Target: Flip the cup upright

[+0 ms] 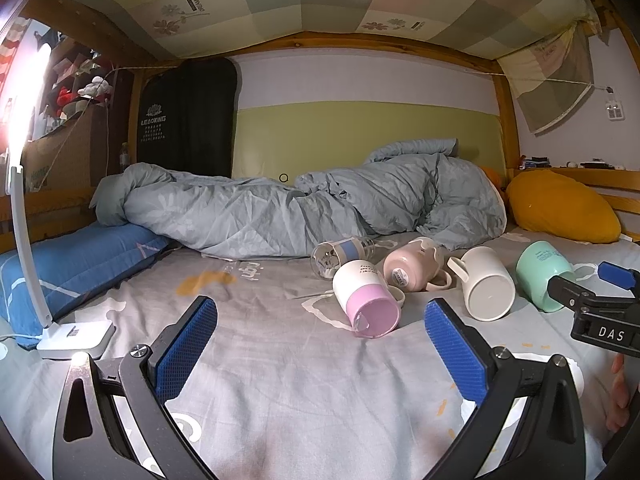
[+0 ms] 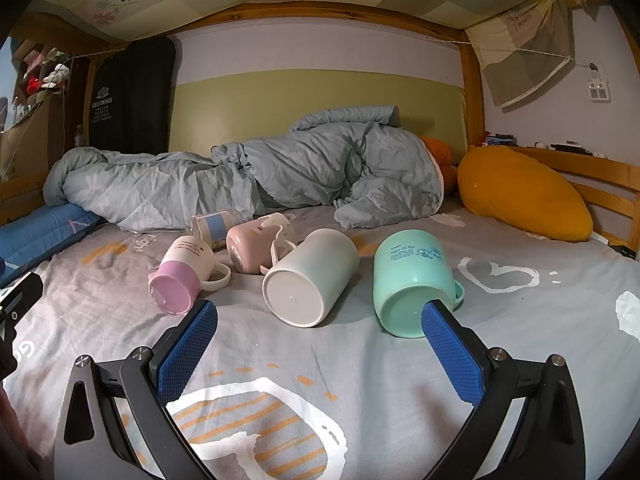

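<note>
Several cups lie on their sides on the bed sheet (image 2: 360, 360). From left: a white cup with a pink base (image 1: 366, 298) (image 2: 182, 276), a clear glass with a blue band (image 1: 340, 256) (image 2: 216, 226), a pink mug (image 1: 412, 264) (image 2: 256, 242), a white mug (image 1: 486, 282) (image 2: 312, 276), a mint green mug (image 1: 542, 274) (image 2: 412, 280). My left gripper (image 1: 320, 312) is open and empty, just short of the pink-based cup. My right gripper (image 2: 320, 316) is open and empty, before the white mug; its right fingertip (image 2: 434, 312) overlaps the green mug's base. It also shows in the left wrist view (image 1: 588, 284).
A crumpled grey-blue duvet (image 1: 280, 208) lies behind the cups. A blue pillow (image 1: 76, 264) and a lit white desk lamp (image 1: 76, 336) are at the left. A yellow cushion (image 2: 524, 196) lies at the right by the wooden bed rail (image 2: 608, 184).
</note>
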`<state>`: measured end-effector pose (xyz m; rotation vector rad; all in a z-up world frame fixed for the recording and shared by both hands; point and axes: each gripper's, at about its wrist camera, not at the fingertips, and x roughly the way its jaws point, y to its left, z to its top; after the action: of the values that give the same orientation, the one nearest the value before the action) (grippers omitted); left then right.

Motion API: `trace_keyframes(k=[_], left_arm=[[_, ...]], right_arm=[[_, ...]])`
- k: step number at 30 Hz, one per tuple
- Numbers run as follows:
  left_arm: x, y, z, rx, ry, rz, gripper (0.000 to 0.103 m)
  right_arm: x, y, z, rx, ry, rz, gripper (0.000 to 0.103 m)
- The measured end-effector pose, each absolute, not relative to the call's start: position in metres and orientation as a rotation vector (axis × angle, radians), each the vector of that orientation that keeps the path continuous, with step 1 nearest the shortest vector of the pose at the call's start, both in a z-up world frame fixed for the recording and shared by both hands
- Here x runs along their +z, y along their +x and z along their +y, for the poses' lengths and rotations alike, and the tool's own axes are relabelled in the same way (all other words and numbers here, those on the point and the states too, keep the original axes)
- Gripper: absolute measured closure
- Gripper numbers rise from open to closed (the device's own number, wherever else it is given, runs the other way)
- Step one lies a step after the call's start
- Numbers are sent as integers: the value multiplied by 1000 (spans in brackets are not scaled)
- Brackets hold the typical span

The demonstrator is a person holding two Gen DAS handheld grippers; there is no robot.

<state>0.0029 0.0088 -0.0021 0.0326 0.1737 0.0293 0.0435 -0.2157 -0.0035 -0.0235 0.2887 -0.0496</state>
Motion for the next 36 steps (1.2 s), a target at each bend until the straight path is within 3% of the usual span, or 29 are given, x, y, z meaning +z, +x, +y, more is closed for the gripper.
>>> trace_keyframes(k=[17,23,28,31,36], left_arm=[[-1,5,10,34,24,178,0],[-2,9,12,33,1,195,0],[-1,7,15,41,-17,189,0],[-1,6,16,42,-22,186,0],[-1,5,15,43,-17,188,0]], right_arm=[[6,34,-218,-56,13,289,0],[27,53,-236,-27,180,441,0],[42,98,-253,-48,341,675,1],[44,127,-262,17,479,762,10],[62,178,-253,3,449,816,11]])
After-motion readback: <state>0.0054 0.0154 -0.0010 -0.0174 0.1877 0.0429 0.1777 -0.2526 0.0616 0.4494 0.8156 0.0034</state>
